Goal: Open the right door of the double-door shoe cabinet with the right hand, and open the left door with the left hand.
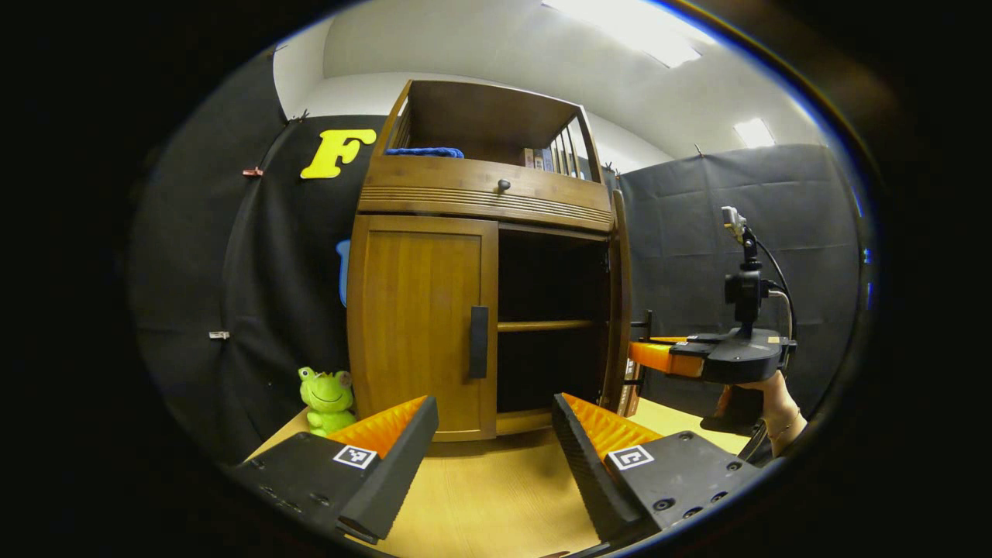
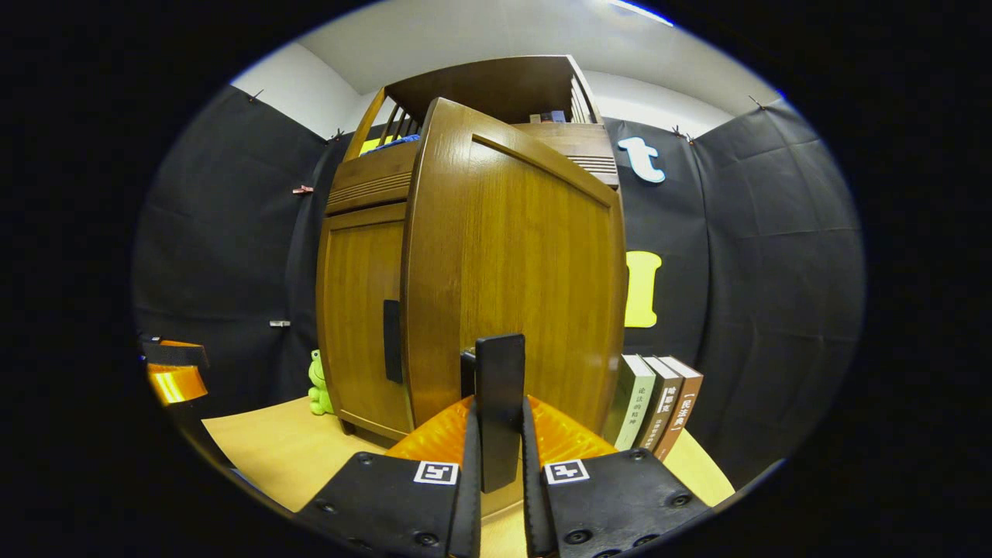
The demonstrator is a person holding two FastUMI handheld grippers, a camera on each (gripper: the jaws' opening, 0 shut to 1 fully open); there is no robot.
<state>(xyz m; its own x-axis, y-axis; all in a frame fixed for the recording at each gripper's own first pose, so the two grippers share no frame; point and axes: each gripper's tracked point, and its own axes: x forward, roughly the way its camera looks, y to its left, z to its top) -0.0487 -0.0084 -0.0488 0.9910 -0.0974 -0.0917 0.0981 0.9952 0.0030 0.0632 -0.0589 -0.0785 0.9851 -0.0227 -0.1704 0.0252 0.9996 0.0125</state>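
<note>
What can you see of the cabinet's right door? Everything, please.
The right door is a brown wood-look panel with a framed inset face, swung wide open and upright, hinged on the cabinet's right side. In the left gripper view it stands edge-on, exposing a dark interior with a shelf. Its dark vertical handle sits clamped between the fingers of the right gripper. Three books stand just beyond the door.
</note>
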